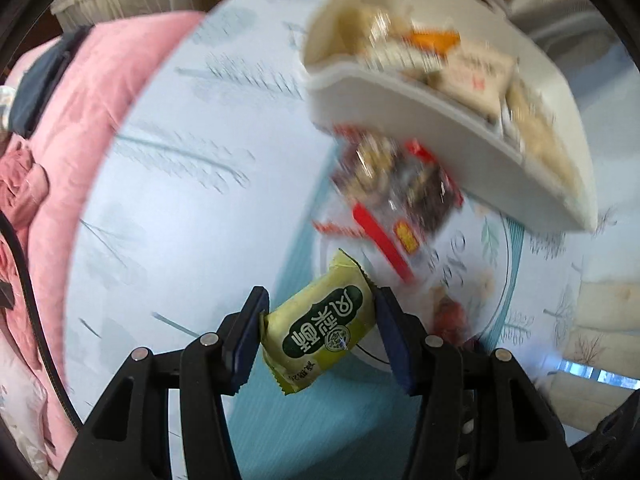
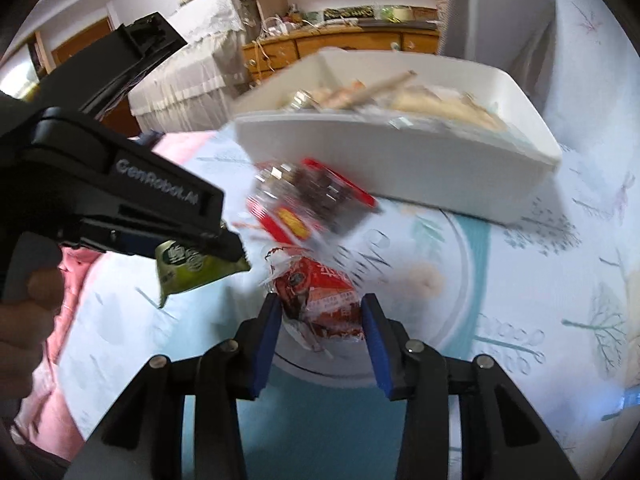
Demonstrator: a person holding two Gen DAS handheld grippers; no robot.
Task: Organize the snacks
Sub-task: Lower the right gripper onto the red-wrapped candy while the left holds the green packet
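My left gripper (image 1: 320, 320) is shut on a green snack packet (image 1: 320, 330) and holds it above the bed; the packet also shows in the right wrist view (image 2: 196, 270), in the left gripper (image 2: 224, 248). My right gripper (image 2: 320, 320) is shut on a red-orange snack packet (image 2: 320, 304). A white divided bin (image 1: 440, 128) with several snacks stands ahead, also in the right wrist view (image 2: 400, 168). A red and clear snack bag (image 1: 392, 196) lies in front of it, blurred, also in the right wrist view (image 2: 312, 204).
The bed has a light blue printed sheet (image 1: 192, 200). A pink quilt (image 1: 64, 128) lies along its left side. A wooden dresser (image 2: 340, 46) and a cloth-covered table (image 2: 192, 76) stand behind. A grey chair back (image 2: 496, 12) is at the far right.
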